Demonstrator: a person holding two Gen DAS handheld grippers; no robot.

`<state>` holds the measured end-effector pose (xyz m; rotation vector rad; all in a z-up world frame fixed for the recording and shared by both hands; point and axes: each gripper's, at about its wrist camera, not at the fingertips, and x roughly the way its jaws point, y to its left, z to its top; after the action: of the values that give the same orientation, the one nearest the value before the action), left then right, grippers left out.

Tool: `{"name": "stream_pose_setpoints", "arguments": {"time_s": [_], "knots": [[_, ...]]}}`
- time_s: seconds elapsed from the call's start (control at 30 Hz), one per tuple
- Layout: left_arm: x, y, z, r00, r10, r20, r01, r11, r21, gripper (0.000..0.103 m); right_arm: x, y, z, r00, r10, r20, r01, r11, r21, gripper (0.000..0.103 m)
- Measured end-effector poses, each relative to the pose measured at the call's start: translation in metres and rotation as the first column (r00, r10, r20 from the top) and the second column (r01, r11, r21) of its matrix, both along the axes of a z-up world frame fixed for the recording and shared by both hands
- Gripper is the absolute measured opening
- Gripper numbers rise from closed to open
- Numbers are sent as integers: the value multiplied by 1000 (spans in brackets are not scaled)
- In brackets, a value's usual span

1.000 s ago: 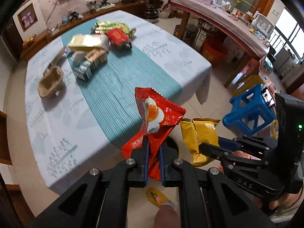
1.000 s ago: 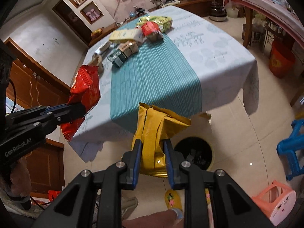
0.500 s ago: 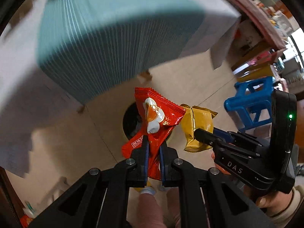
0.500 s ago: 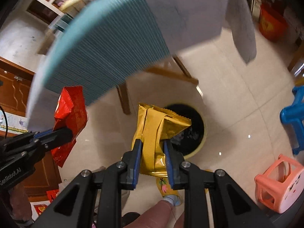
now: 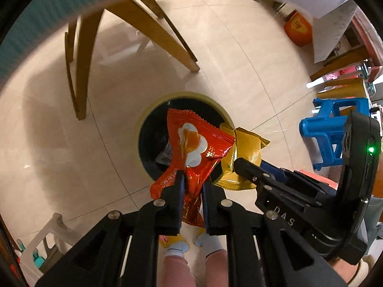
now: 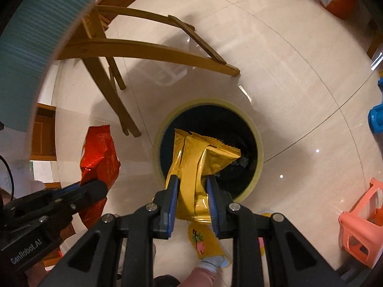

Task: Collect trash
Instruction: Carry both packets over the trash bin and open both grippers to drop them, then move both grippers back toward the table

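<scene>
while both grippers point down over the round yellow-rimmed trash bin (image 6: 257, 143), each has a wrapper between its fingers.
left gripper (image 5: 192, 179) jaws have just been opening, crinkled red foil snack packet (image 5: 196, 143) still between them; right gripper (image 6: 192, 181) clamps the gold foil snack packet (image 6: 198, 157) above the bin's dark mouth.
</scene>
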<state>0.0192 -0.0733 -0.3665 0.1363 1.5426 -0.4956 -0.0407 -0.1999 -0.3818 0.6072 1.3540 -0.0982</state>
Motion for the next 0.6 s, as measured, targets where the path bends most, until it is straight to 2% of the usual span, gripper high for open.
{"name": "stream_pose_setpoints", "arguments": {"time_s": [0.2, 0.27, 0.37, 0.47, 0.6], "knots": [[1, -13, -15, 1000, -1, 20, 1, 1000, 12, 28, 3, -9, -24, 1000, -6, -20, 6, 1000, 19, 26], [6, -10, -14, 1000, 0, 28, -1, 1000, 22, 45, 2, -13, -28, 1000, -11, -24, 12, 1000, 28, 27], [10, -12, -9, 999, 10, 41, -11, 999, 37, 62, 3, -14, -27, 1000, -12, -28, 13, 999, 30, 32], [13, -10, -6, 999, 16, 51, -19, 998, 62, 72, 6, -18, -26, 1000, -13, -28, 14, 1000, 25, 43], [16, -6, -2, 997, 29, 67, -35, 996, 77, 75, 6, -22, -25, 999, -18, -28, 18, 1000, 24, 49]]}}
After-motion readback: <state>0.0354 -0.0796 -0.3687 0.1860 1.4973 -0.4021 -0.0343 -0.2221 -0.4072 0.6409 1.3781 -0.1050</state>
